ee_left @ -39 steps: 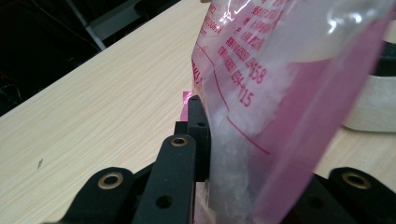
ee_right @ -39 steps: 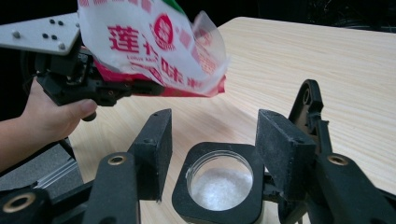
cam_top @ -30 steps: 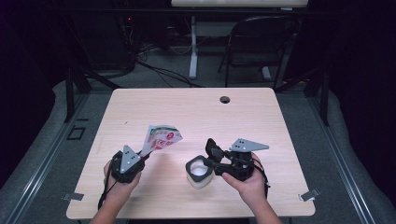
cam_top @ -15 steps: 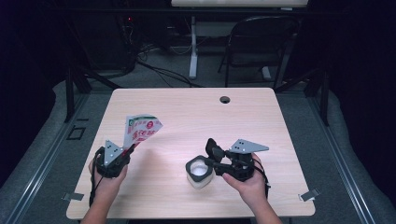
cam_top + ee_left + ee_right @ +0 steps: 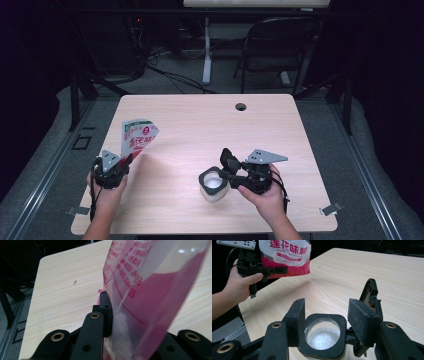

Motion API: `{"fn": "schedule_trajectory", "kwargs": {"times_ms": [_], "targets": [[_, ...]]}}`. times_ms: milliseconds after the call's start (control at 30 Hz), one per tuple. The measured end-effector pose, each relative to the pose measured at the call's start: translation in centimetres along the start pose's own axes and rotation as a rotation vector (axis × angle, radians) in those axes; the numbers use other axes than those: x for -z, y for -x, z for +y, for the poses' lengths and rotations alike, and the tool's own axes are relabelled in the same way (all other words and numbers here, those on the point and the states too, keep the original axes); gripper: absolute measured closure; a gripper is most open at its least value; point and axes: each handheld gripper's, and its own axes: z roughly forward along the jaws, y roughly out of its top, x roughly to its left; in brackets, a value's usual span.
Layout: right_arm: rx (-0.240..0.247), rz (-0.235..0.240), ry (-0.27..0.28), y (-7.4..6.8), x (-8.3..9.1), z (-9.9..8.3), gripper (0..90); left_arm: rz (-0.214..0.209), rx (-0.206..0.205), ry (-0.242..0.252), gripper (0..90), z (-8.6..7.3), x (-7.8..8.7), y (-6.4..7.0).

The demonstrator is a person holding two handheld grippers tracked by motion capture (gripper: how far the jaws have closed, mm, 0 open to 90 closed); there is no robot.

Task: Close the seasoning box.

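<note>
White granules already sit in the square-rimmed jar (image 5: 323, 336), which stands on the counter (image 5: 200, 120) near its front edge. Right gripper (image 5: 231, 172) has its jaws pressed against the jar's black rim from both sides, steadying it; flip lid stands open at the far-right jaw. Left gripper (image 5: 121, 164), at the counter's left front edge, pinches the bottom corner of a pink-and-white seasoning pouch (image 5: 136, 137), held raised above the wood, well apart from the jar. Left gripper view shows granules left inside the pouch (image 5: 140, 290) near the clamped seam. Judgement: pouring looks done or paused, jar partly filled. Left to do, likely: set pouch down, shut the lid. Beyond the counter: cable hole (image 5: 241, 106), folding chair (image 5: 272, 50), dark floor.
</note>
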Motion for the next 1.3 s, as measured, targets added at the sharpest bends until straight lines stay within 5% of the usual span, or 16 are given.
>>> {"fn": "schedule_trajectory", "kwargs": {"times_ms": [633, 1000, 1300], "targets": [[-0.011, 0.01, -0.01, 0.2, -0.1, -0.1, 49.5, -0.009, 0.058, -0.136, 78.9, -1.3, -1.9, -0.5], [-0.015, 0.013, -0.01, 0.2, -0.1, -0.1, 49.0, -0.042, 0.086, -0.12, 70.0, -1.5, -1.9, -0.5], [-0.016, 0.016, 0.003, 0.0, 0.0, 0.1, 48.6, -0.046, 0.084, -0.053, 43.5, -1.1, -1.3, 0.0]]}}
